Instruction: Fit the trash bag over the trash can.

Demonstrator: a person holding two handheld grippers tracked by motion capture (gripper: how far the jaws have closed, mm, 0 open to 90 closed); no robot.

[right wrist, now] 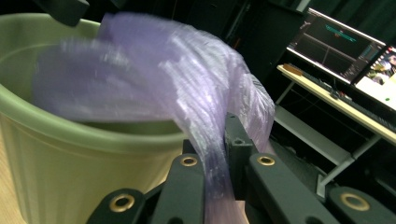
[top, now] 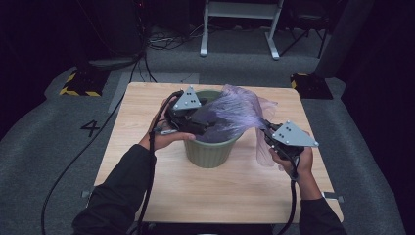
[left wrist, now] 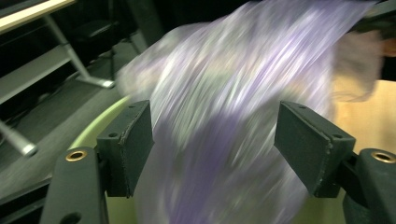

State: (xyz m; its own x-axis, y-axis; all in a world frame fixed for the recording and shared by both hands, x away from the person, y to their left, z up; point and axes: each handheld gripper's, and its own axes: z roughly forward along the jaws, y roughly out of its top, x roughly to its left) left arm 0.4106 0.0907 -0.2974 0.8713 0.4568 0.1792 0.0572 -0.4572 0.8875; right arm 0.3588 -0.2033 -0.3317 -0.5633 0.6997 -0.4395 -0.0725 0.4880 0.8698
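A pale green ribbed bin (top: pixel 209 152) stands in the middle of the wooden table (top: pixel 142 117). A thin purple plastic bag (top: pixel 235 115) is stretched from inside the bin out over its right rim. My left gripper (top: pixel 198 122) hovers over the bin's mouth. In the left gripper view its jaws (left wrist: pixel 215 126) stand wide apart, with the blurred bag (left wrist: pixel 233 93) passing between them unpinched above the bin's rim (left wrist: pixel 93 128). My right gripper (top: pixel 268 134), to the right of the bin, is shut on a gathered edge of the bag (right wrist: pixel 187 79). Its jaws (right wrist: pixel 219 140) pinch the film beside the bin wall (right wrist: pixel 70 154).
Grey carpet surrounds the table, with cables at the left and a white desk frame (top: pixel 240 29) behind. Yellow-black striped blocks (top: pixel 80 83) sit near the far table corners. A desk with lit monitors (right wrist: pixel 345 46) shows in the right gripper view.
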